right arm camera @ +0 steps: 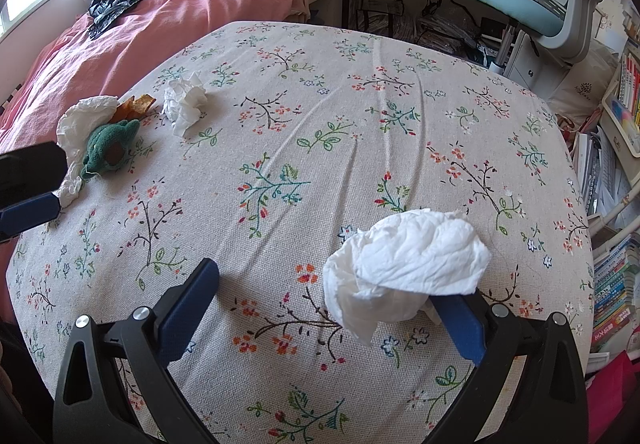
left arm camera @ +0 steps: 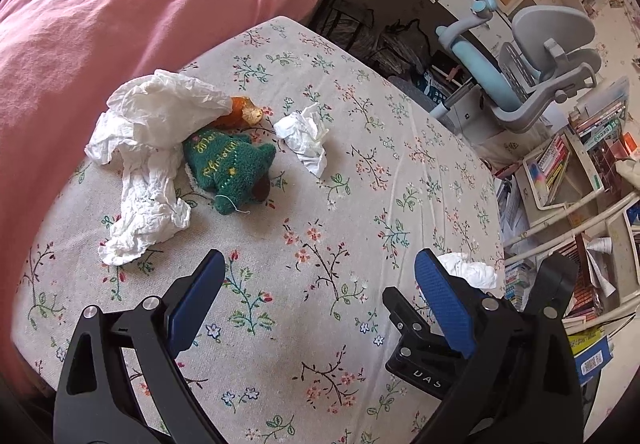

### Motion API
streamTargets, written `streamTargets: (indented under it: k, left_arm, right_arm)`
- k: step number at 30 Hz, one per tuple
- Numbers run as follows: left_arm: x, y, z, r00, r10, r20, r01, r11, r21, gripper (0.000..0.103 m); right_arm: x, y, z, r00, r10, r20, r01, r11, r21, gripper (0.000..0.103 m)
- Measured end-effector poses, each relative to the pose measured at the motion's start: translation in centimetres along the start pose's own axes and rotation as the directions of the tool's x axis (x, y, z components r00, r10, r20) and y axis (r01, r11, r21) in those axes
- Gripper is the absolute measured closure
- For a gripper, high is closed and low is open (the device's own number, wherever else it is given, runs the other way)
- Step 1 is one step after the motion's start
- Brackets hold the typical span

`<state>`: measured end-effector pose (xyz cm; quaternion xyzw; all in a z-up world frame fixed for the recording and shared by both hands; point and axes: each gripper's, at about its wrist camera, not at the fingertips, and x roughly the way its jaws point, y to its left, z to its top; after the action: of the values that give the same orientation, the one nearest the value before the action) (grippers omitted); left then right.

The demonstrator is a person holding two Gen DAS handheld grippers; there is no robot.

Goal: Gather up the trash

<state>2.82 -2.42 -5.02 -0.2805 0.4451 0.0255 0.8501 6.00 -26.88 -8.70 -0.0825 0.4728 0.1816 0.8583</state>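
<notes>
Green knitted toy (left arm camera: 230, 168) lettered "Merry Christmas", crumpled tissue (right arm camera: 404, 268) nearby, left tongs (left arm camera: 320, 284) and right tongs (right arm camera: 324, 292) released.

The left tongs (left arm camera: 320, 286) hang above the bed with their blue-padded fingers (left arm camera: 196, 300) spread wide, nothing between them. The right tongs (right arm camera: 326, 296) sit low toward the bed's right edge, also spread wide; the right finger (right arm camera: 460, 324) touches a crumpled tissue (right arm camera: 408, 264), while the left finger is well apart from it.
</notes>
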Motion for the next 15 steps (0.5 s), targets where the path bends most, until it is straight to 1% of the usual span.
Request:
streamTargets:
  k: [3,8,15]
  left_arm:
    - [-0.27,0.49,0.3,1.0,-0.007,0.005,0.007,1.0,-0.028,0.011]
    - [-0.65,0.13,0.37,1.0,-0.031,0.005,0.031,0.999,-0.014,0.011]
    - [-0.88,0.88,0.72,0.999,-0.049,0.007,0.05,0.997,-0.052,0.011]
  right_arm:
    - [-0.01,0.0,0.01,1.0,0.0,0.0,0.0,1.0,0.0,0.006]
    - [-0.04,-0.01,-0.01,1.0,0.0,0.0,0.0,1.0,0.0,0.006]
    - [-0.05,-0.01,-0.02,1.0,0.0,0.0,0.0,1.0,0.0,0.006]
